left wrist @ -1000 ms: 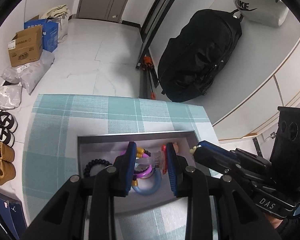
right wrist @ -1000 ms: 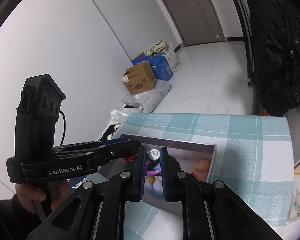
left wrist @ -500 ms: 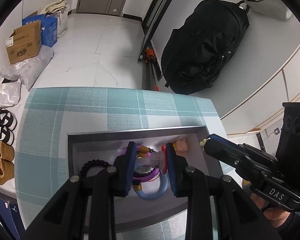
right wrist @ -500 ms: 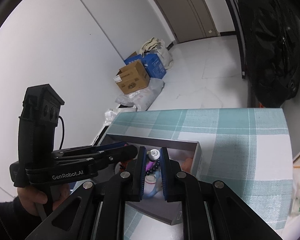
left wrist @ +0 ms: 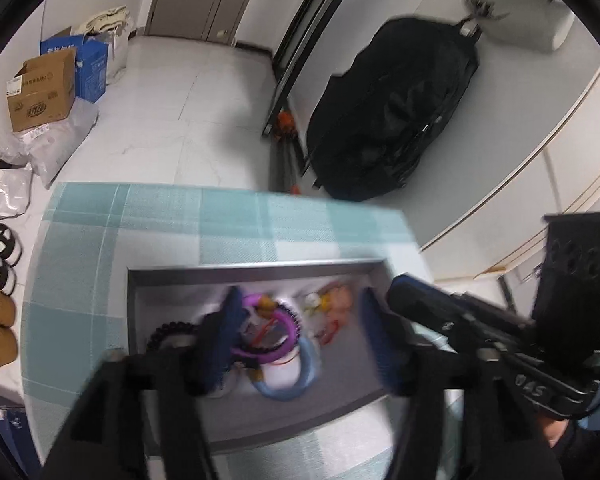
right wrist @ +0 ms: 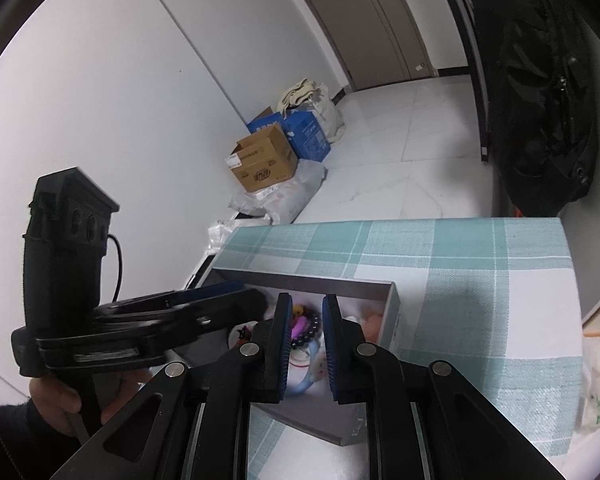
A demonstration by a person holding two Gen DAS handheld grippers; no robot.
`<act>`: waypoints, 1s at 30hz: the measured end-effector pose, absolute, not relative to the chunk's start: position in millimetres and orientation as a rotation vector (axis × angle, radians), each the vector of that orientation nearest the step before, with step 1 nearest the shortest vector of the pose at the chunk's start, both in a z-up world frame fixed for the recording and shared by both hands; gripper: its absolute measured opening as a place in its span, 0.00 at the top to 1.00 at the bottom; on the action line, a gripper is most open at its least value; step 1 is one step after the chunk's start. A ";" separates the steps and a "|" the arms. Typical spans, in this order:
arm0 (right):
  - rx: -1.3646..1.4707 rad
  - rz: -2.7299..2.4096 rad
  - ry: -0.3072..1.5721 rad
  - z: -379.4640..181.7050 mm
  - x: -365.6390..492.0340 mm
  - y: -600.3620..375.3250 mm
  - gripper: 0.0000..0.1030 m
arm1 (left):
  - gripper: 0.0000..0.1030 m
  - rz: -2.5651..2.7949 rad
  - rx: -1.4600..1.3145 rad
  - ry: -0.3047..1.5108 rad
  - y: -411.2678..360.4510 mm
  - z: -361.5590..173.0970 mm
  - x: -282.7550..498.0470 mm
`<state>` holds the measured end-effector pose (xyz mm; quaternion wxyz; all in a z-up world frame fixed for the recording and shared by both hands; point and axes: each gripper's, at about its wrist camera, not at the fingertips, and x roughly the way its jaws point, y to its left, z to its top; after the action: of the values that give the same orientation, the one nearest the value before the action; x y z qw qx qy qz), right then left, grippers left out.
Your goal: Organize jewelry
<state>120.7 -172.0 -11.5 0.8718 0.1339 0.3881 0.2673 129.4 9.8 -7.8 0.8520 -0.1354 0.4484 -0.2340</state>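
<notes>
The right gripper (right wrist: 305,340), its jaws slightly apart and just opening, hovers over a grey tray (right wrist: 394,316) of jewelry (right wrist: 306,330). The tray sits on the checked tabletop (right wrist: 480,280), with the left gripper (right wrist: 236,300) at its left.

Little lettering that we can read at this moment

On the body of the right tongs (left wrist: 536,390), seen from the left wrist, we read pale letters that look like "DAS", upside down and blurred. The brown cardboard box (left wrist: 44,90) on the floor carries a printed oval logo and a white label, and the blue box (left wrist: 94,66) behind it bears white characters, but we cannot make out any of them in either view. The strip on the side of the left tongs (right wrist: 100,354) is too dark for us to read.
</notes>
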 end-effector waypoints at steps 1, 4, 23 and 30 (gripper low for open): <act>0.285 0.556 0.809 -10.9 119.8 -173.5 0.81 | 0.29 -0.486 -0.285 0.918 11.4 -3.1 127.0; 0.282 0.558 0.782 -6.4 113.8 -176.7 0.73 | 0.28 -0.460 -0.266 0.872 12.7 6.4 121.0; 0.222 0.536 0.534 37.0 38.2 -188.8 0.04 | 0.26 -0.161 -0.171 0.630 23.3 44.3 59.7; 0.190 0.519 0.518 41.0 12.5 -187.0 0.00 | 0.26 -0.142 -0.073 0.636 11.3 34.9 30.0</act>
<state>12.5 -187.0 41.0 0.9291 0.0926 0.2529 0.2535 30.0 11.3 34.9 0.9468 -0.0359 0.3123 -0.0696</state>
